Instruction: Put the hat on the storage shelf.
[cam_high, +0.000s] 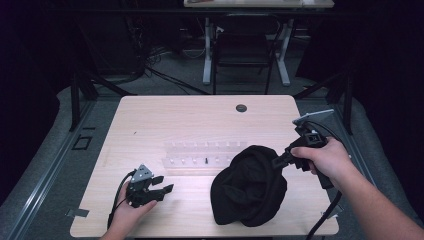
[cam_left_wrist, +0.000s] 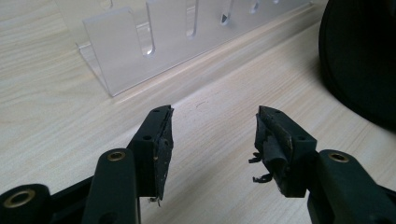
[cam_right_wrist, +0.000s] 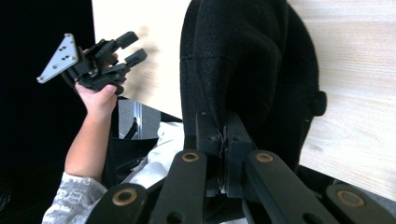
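Observation:
A black knitted hat (cam_high: 250, 185) droops in a heap at the front right of the wooden table (cam_high: 165, 120). My right gripper (cam_high: 276, 161) is shut on its upper edge, with the fabric pinched between the jaws and hanging down from them. In the right gripper view the gripper (cam_right_wrist: 225, 135) has the hat (cam_right_wrist: 247, 60) bunched just beyond its tips. My left gripper (cam_high: 165, 184) stands open near the front left, low over the table, with nothing between its jaws. In the left gripper view the gripper (cam_left_wrist: 212, 135) faces bare wood, and the hat (cam_left_wrist: 359, 56) lies to its right.
A clear slotted plastic rack (cam_high: 205, 152) lies across the table's middle, with a small dark piece (cam_high: 206, 160) in one slot. A round cable hole (cam_high: 241, 108) is near the far edge. A chair (cam_high: 245, 50) and a desk stand beyond the table.

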